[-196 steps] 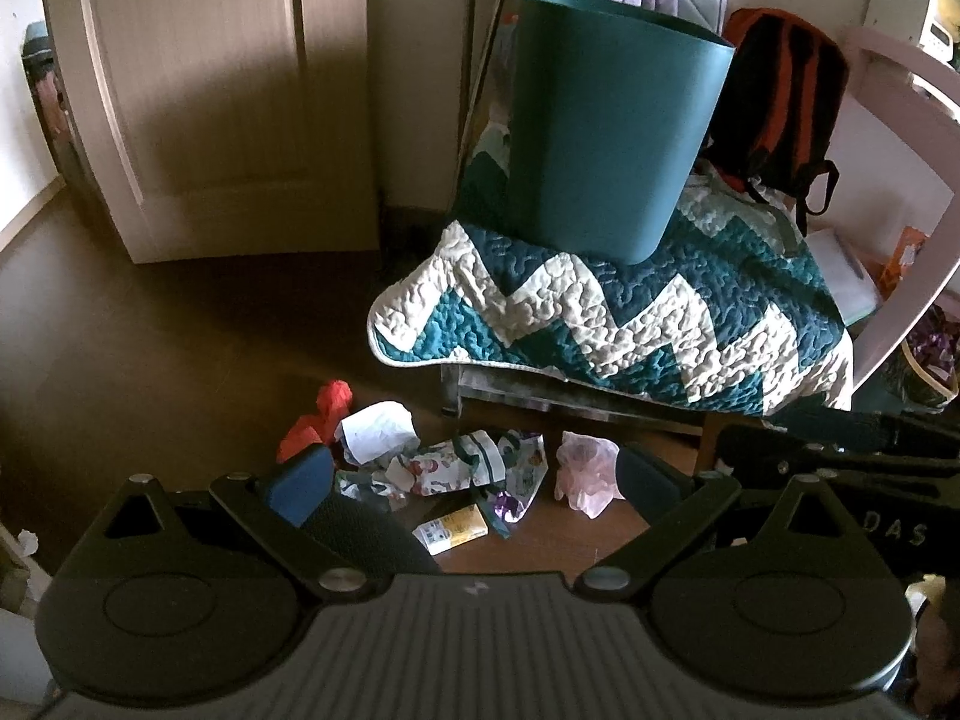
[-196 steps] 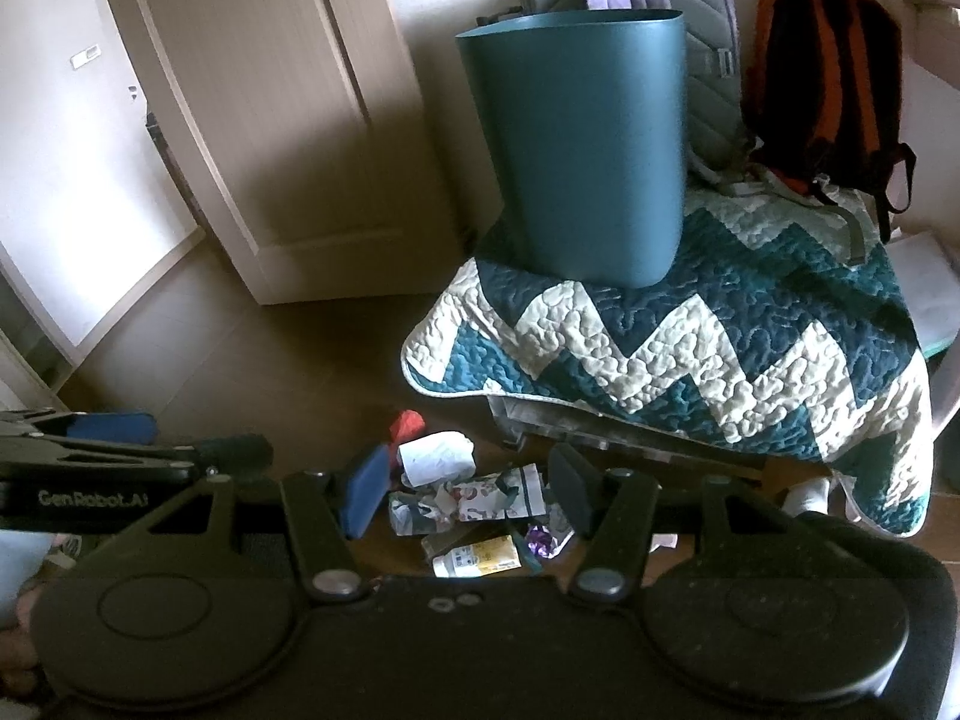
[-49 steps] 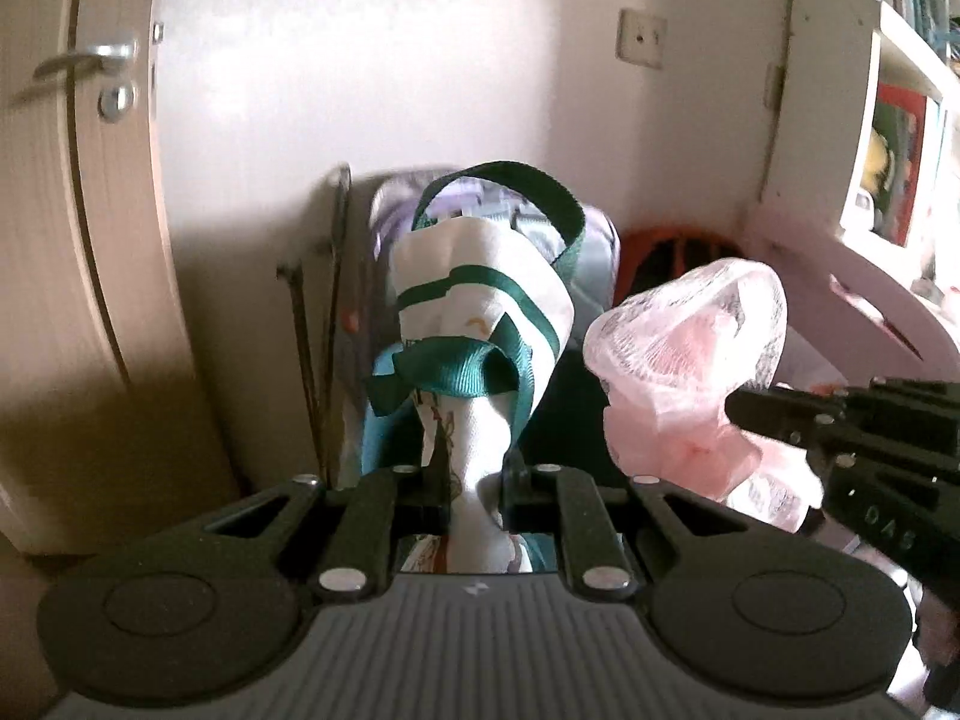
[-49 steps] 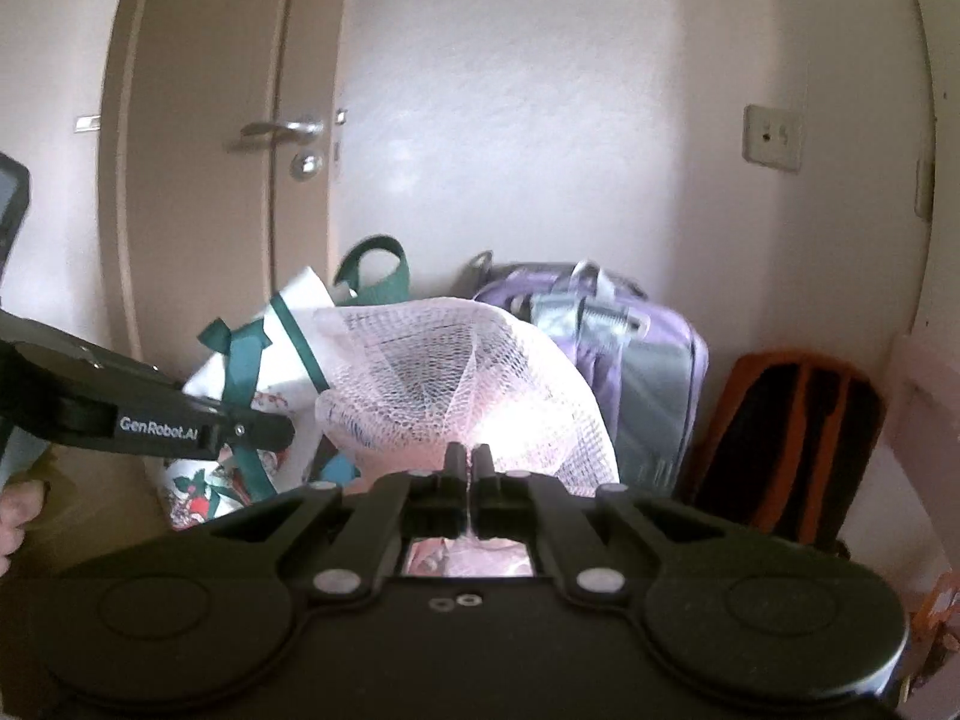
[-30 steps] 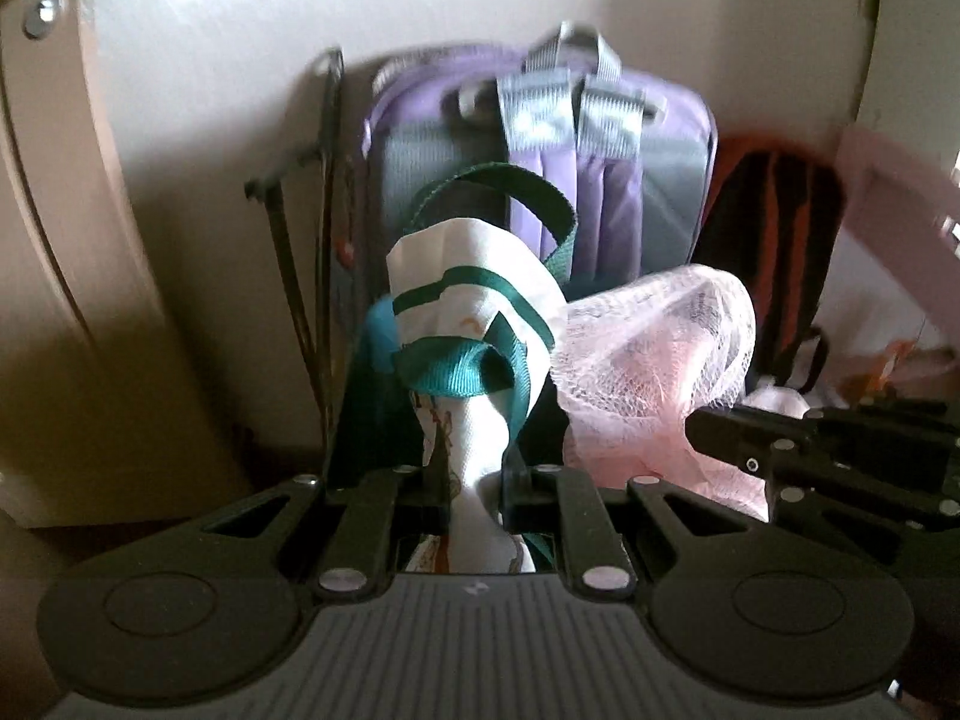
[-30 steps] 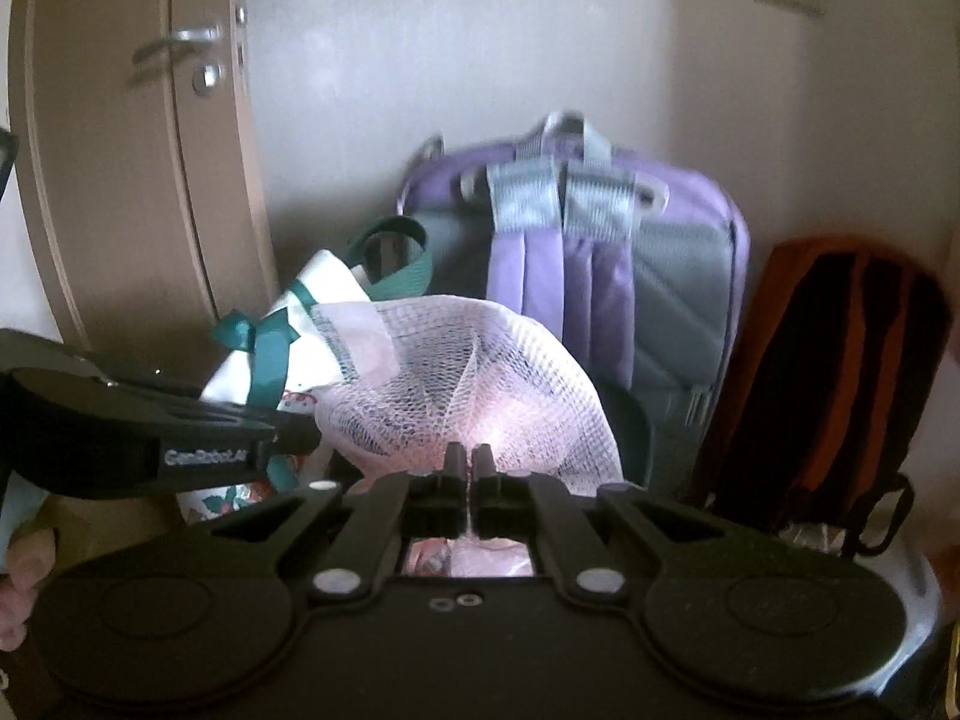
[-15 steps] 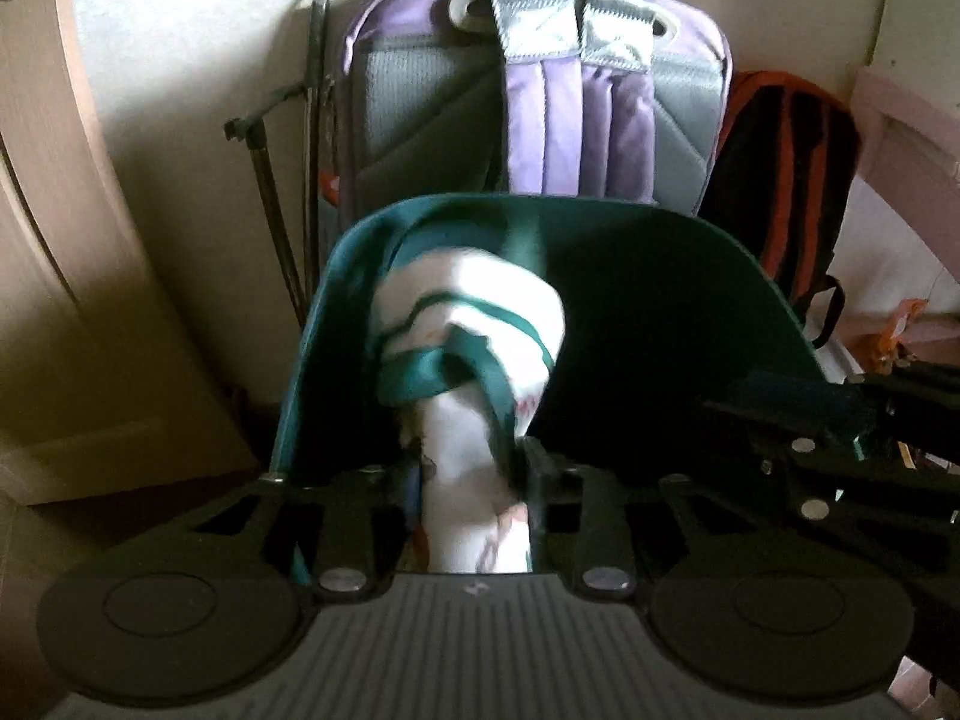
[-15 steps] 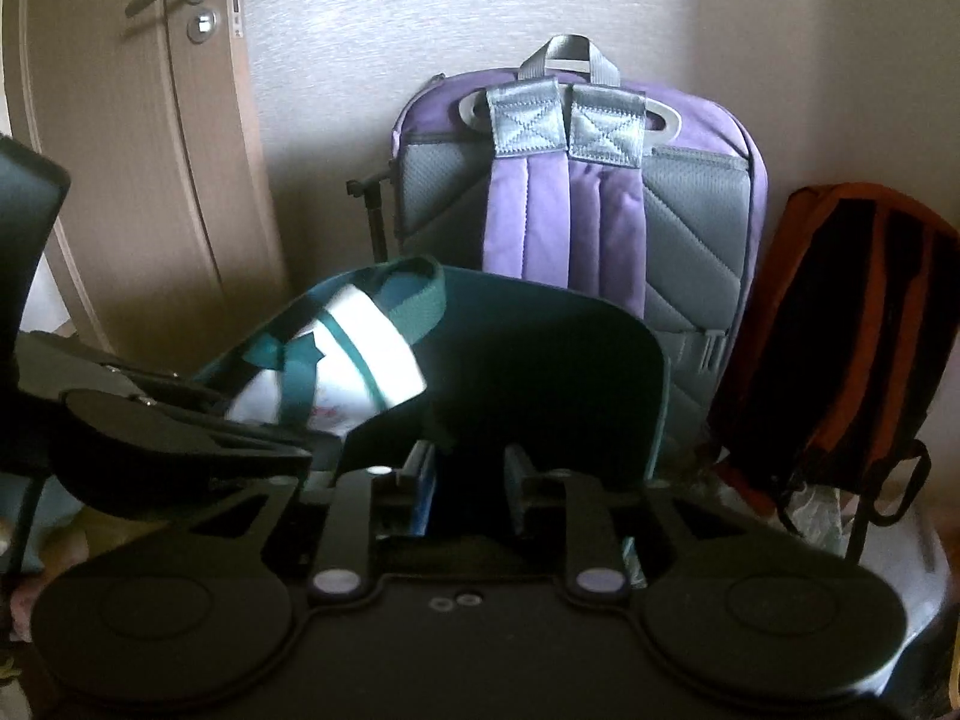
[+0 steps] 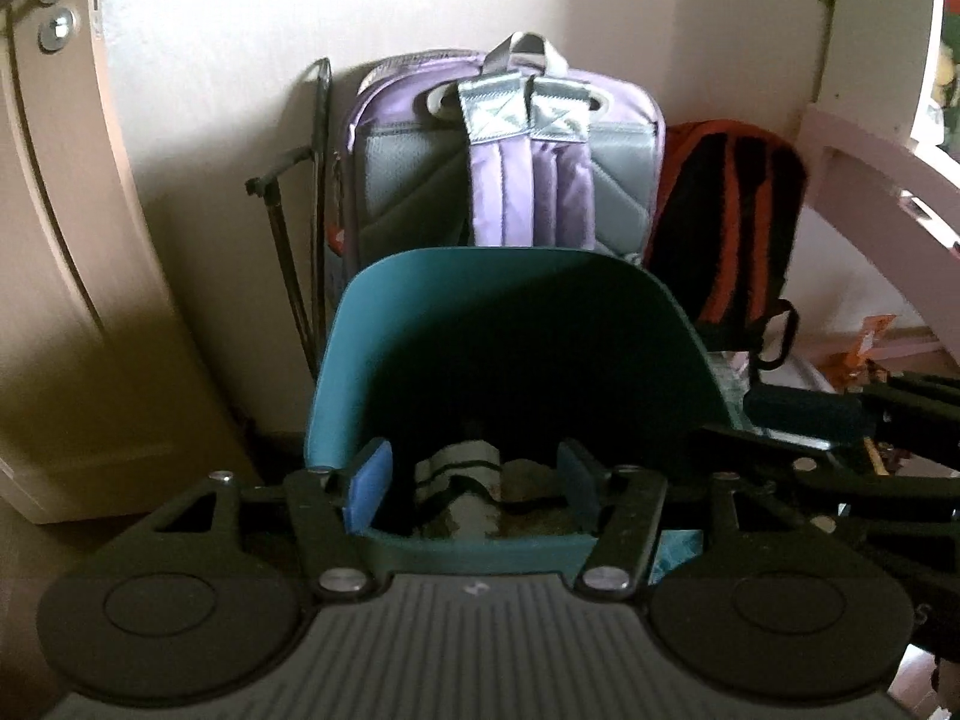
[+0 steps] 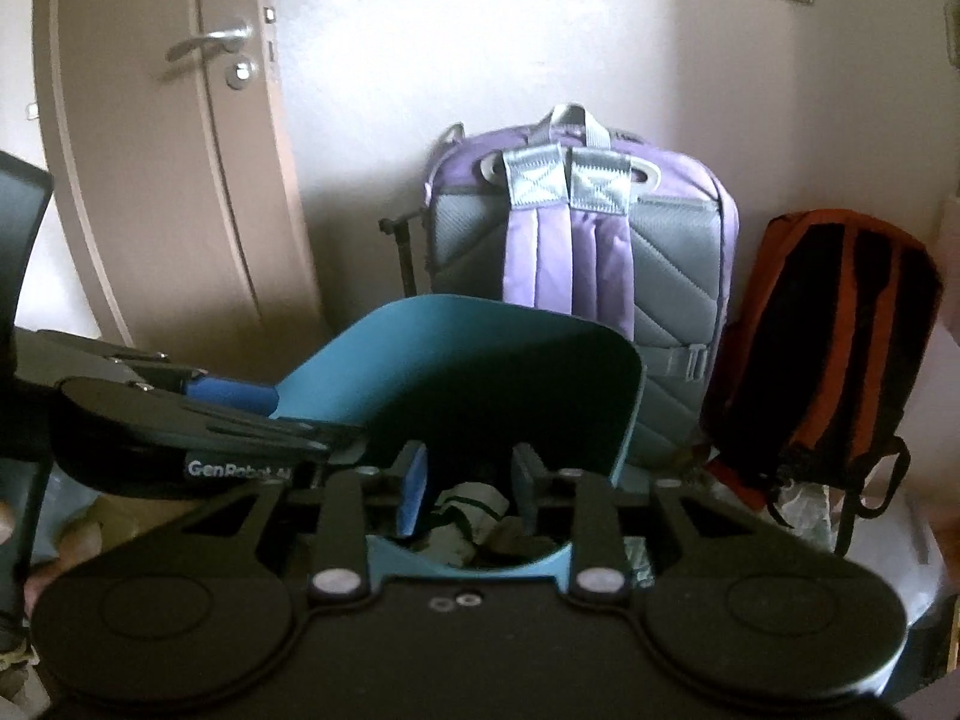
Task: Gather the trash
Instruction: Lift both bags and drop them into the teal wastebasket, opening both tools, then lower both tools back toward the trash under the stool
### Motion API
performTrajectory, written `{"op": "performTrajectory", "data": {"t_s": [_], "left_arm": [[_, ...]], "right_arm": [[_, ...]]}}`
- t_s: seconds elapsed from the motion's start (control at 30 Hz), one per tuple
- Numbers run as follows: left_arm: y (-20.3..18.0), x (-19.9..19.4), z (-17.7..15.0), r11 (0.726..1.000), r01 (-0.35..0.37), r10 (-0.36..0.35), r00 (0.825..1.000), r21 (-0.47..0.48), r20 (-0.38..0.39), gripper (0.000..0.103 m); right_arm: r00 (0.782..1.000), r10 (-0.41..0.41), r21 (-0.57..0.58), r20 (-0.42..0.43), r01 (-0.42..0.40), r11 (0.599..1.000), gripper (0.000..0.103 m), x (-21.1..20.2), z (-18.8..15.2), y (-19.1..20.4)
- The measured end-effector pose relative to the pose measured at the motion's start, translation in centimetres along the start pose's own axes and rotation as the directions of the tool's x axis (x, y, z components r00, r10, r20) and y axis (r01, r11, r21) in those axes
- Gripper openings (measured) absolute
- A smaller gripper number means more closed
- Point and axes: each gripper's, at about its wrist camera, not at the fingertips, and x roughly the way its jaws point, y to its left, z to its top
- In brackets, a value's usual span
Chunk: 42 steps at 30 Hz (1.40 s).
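Two grippers hang over the top of a teal bin (image 9: 516, 324), and both have just been opening up. The left gripper (image 9: 474, 483) has its blue pads wide apart with nothing pinched between them. The right gripper (image 10: 465, 483) is let go too, and its pads hold nothing.

Down inside the bin lies the trash. A white bag with green stripes (image 9: 459, 474) sits at the bottom, seen in the gap of the left gripper. The right wrist camera shows the same bag, low in the dark of the bin. Just beside it on the right is a pale lump (image 9: 531, 474). It is too dark to tell what that lump is.

From the left camera, the right gripper shows at the right edge, near the bin's rim. From the right camera, the left gripper shows at the left side, with white letters on its black body. Its blue pad reaches over the bin's edge.

Behind the bin a purple and grey backpack (image 10: 588, 252) leans on the wall. An orange and black backpack (image 10: 828, 348) stands just beside it on the right. A thin black stand (image 9: 300, 228) leans on the wall to the left of the purple one. Farther left is a tan door (image 10: 156, 168) with a silver handle (image 10: 210, 42).
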Motion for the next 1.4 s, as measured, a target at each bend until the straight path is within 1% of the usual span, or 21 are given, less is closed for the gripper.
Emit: {"op": "performTrajectory", "data": {"t_s": [0.07, 0.23, 0.4, 0.5, 0.63, 0.73, 0.77, 0.9, 1.07, 1.17, 1.23, 1.3, 1.37, 1.4], "left_arm": [[-0.2, -1.2, -0.6, 1.0, 0.005, -0.005, 1.0, -0.002, 0.003, 0.061], [-0.3, -4.0, -2.4, 1.0, 0.01, -0.01, 1.0, -0.005, 0.014, 0.061], [-0.1, -6.4, -4.8, 1.0, 0.019, -0.019, 1.0, -0.002, 0.02, 0.061], [0.3, -7.4, -6.4, 1.0, 0.025, -0.025, 0.999, -0.009, 0.021, 0.07], [1.0, -8.1, -8.9, 0.999, 0.034, -0.034, 0.999, -0.009, 0.014, 0.072], [1.6, -8.0, -11.0, 0.999, 0.044, -0.044, 0.999, -0.014, 0.001, 0.08], [1.8, -7.9, -11.7, 0.999, 0.048, -0.048, 0.999, -0.016, -0.004, 0.08], [2.6, -6.6, -14.2, 0.998, 0.054, -0.055, 0.998, -0.023, -0.039, 0.083], [3.8, -3.8, -17.7, 0.996, 0.063, -0.069, 0.994, -0.069, -0.087, 0.084], [4.5, -1.2, -20.1, 0.993, 0.055, -0.067, 0.99, -0.1, -0.128, 0.087], [4.9, 0.8, -22.0, 0.991, 0.045, -0.066, 0.984, -0.126, -0.166, 0.09], [5.2, 3.2, -24.1, 0.985, 0.031, -0.067, 0.975, -0.169, -0.214, 0.091], [5.3, 5.5, -26.4, 0.979, -0.01, -0.043, 0.967, -0.204, -0.252, 0.091], [5.2, 7.0, -27.7, 0.975, -0.038, -0.026, 0.958, -0.217, -0.284, 0.091]], "right_arm": [[1.0, 0.005, -0.002, 0.009, -0.005, 1.0, 0.041, -1.3, -0.3, 0.4], [0.999, 0.026, -0.01, 0.03, -0.026, 1.0, 0.042, -4.2, -1.1, 1.6], [0.998, 0.061, -0.033, 0.031, -0.06, 0.998, 0.043, -6.2, -2.7, 3.1], [0.997, 0.078, -0.044, 0.024, -0.077, 0.996, 0.044, -6.9, -3.8, 3.9], [0.994, 0.106, -0.031, 0.008, -0.106, 0.994, 0.045, -7.2, -5.5, 4.4], [0.991, 0.132, -0.011, -0.018, -0.133, 0.991, 0.048, -6.9, -7.1, 4.7], [0.99, 0.138, -0.006, -0.026, -0.138, 0.99, 0.049, -6.8, -7.6, 4.8], [0.987, 0.151, 0.01, -0.062, -0.151, 0.988, 0.052, -5.4, -10.0, 5.1], [0.981, 0.15, 0.037, -0.121, -0.146, 0.989, 0.054, -2.5, -13.1, 5.1], [0.969, 0.176, 0.078, -0.172, -0.164, 0.983, 0.054, -0.2, -15.5, 4.7], [0.96, 0.189, 0.109, -0.207, -0.169, 0.98, 0.054, 1.7, -17.7, 4.3], [0.949, 0.195, 0.121, -0.247, -0.169, 0.978, 0.054, 3.7, -20.0, 4.0], [0.938, 0.194, 0.134, -0.286, -0.162, 0.978, 0.054, 5.7, -22.3, 3.7], [0.933, 0.193, 0.144, -0.303, -0.156, 0.977, 0.054, 6.8, -23.3, 3.4]]}}
